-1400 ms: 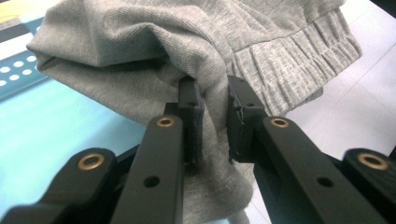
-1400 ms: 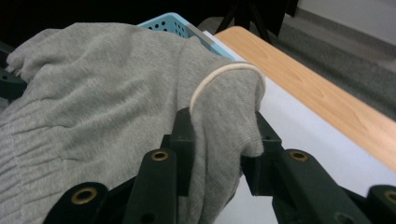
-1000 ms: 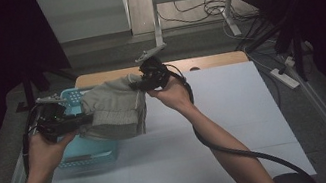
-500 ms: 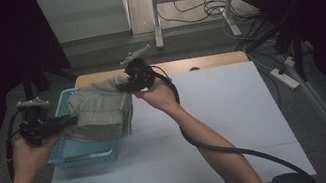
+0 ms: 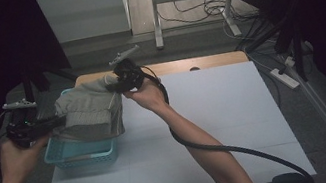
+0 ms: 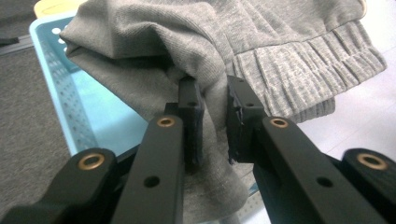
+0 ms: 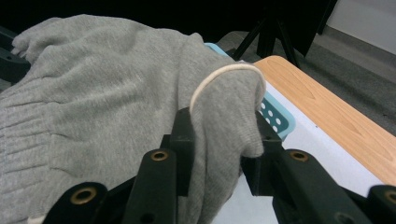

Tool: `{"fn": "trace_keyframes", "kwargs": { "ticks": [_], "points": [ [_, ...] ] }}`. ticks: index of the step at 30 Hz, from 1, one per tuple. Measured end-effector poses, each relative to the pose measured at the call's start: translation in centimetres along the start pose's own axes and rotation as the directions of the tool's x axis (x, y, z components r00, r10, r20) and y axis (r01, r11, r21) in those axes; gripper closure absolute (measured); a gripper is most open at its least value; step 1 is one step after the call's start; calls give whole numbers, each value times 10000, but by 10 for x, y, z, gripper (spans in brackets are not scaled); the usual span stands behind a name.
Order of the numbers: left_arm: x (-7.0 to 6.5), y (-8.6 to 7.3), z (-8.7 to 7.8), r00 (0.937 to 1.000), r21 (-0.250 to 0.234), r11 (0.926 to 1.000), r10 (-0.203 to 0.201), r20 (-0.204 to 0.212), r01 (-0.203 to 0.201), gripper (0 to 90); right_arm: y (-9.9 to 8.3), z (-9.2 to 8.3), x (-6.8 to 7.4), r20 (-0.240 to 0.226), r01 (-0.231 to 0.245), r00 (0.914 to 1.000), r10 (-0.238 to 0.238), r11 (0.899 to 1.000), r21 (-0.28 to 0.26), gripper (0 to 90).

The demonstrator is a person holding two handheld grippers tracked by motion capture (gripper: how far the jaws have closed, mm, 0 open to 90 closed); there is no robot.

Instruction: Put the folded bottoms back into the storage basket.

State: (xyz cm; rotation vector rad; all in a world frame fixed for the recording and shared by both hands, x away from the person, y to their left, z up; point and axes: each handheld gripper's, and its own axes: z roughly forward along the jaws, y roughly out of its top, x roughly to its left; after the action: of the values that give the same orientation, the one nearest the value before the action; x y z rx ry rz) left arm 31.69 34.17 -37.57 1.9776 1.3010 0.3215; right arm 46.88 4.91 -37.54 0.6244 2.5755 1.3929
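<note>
- The grey knit garment (image 5: 91, 112) hangs bunched over the blue basket (image 5: 80, 154), slung between the two grippers; most of it droops above the basket's far half, with the ribbed hem spilling over the rim on the side facing the open white sheet.
- Left gripper (image 6: 212, 119) is clamped on a fold of the fabric, jaws pinching cloth between them, just above the basket's outer side.
- Right gripper (image 7: 222, 140) is closed on another bunch, right where a pale cord or trim loops over the top, above the basket's far corner nearest the wooden edge.
- My guess: this thing is going into the basket, and it's about lined up.
- To do it well I'd bring both grippers down together so the bulk settles inside the rim first, and tuck that overhanging hem inward before letting go. Release one side early and it'll probably slide out over the rim.
- Basket sits at the left end of the counter (image 5: 235, 109); the rest of the sheet beyond it looks bare.
</note>
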Motion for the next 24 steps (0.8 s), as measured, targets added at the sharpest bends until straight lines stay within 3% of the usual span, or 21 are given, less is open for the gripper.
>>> {"fn": "trace_keyframes", "kwargs": {
  "ticks": [4,14,21,24],
  "points": [
    [4,-2,-2,9997,22,10000,38,-245,-37,771,3,6,3,0,55,10000,-55,10000,3,687],
    [21,-12,-6,9979,27,9995,-316,-571,318,771,7,27,9,-84,108,9999,-109,9999,-14,686],
    [32,-25,0,9949,180,9981,-573,-833,590,772,7,46,17,2,319,9995,-319,9992,241,685],
    [36,-31,4,9943,216,9975,-660,-834,680,772,4,55,17,-84,112,9999,-110,9996,244,684]
  ]
}}
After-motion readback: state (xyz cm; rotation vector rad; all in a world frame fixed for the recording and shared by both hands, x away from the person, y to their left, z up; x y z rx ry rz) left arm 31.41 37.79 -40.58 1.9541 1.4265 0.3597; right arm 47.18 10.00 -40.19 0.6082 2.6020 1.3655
